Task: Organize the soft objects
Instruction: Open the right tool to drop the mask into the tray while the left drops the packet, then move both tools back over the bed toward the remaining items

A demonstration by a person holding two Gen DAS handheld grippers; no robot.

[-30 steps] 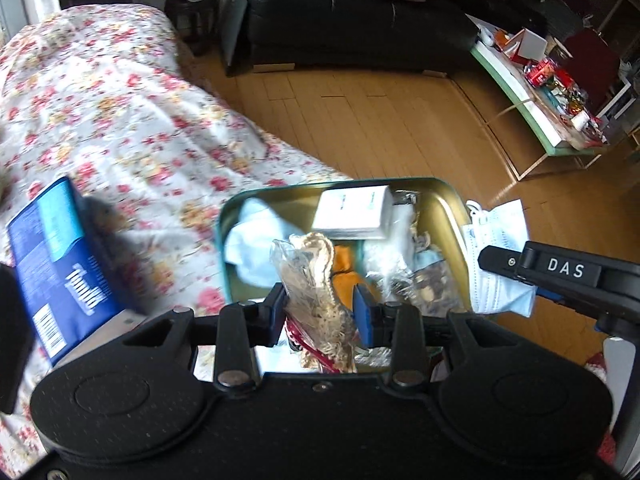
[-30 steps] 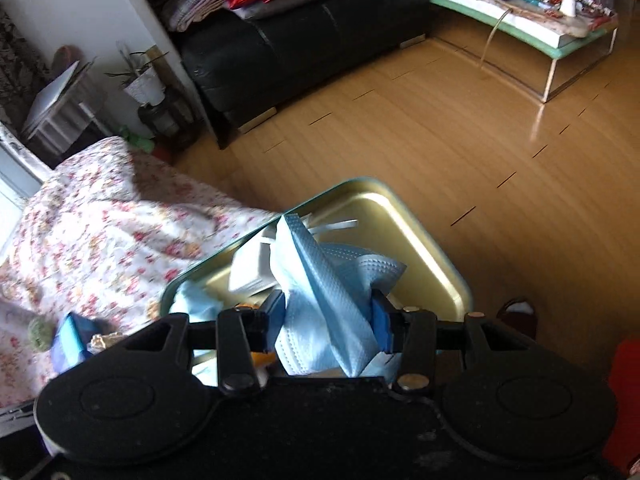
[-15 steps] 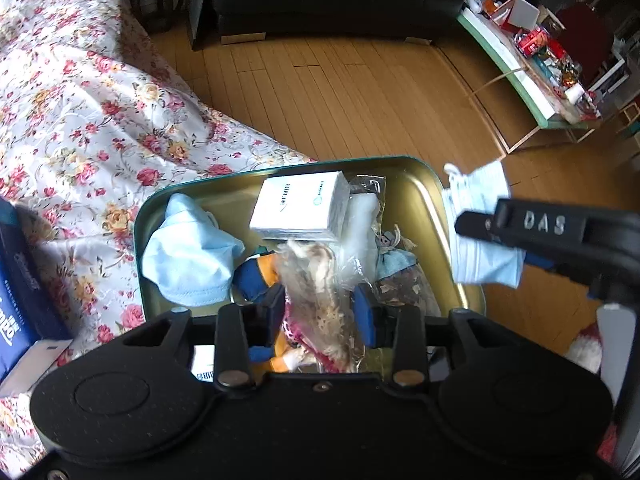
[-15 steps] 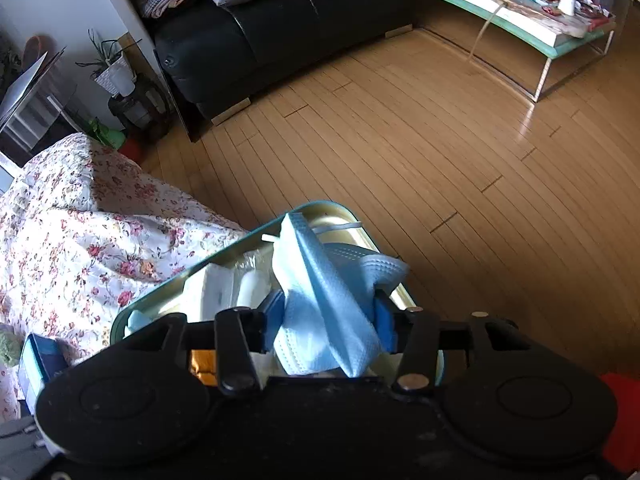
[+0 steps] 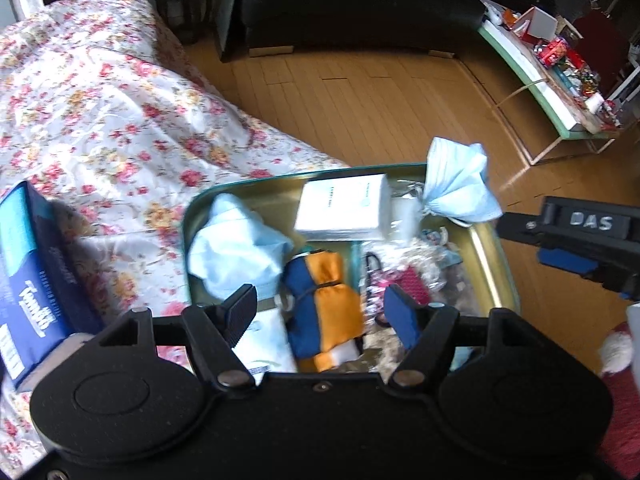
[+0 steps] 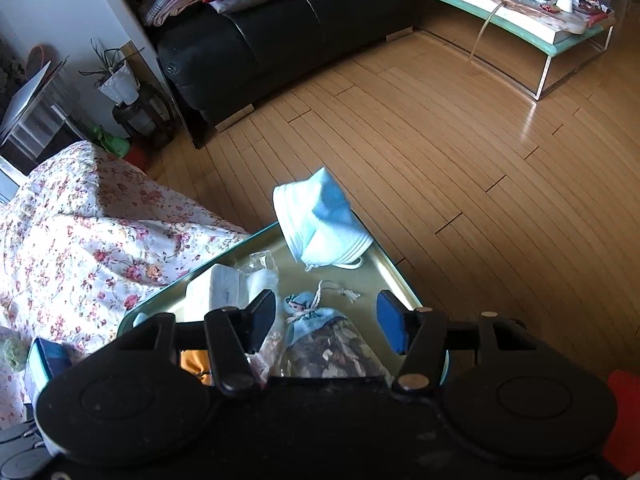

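A gold tin tray (image 5: 494, 268) with a green rim lies on the flowered bedspread. My left gripper (image 5: 322, 312) hovers over it with its jaws opening and nothing pressed between them. An orange and blue pouch (image 5: 324, 300) lies below the gap, and a clear sachet bag (image 5: 404, 276) lies loose to its right. My right gripper (image 6: 326, 318) is also opening over the tray (image 6: 384, 276), above a blue-topped sachet (image 6: 320, 332). A light blue face mask (image 6: 320, 220) sits free of its pads at the tray's far corner, and the same mask (image 5: 456, 188) shows in the left wrist view.
A white box (image 5: 340, 208) and a pale blue cloth (image 5: 232, 248) also lie in the tray. A dark blue tissue box (image 5: 32, 272) stands on the bedspread (image 5: 100, 120) to the left. Beyond are wooden floor (image 6: 440, 140), a black sofa (image 6: 280, 32) and a cluttered low table (image 6: 520, 12).
Both grippers have opened. The left let go of the clear sachet bag, which now lies in the tray. The right released the blue mask, which dropped to the tray's far corner.
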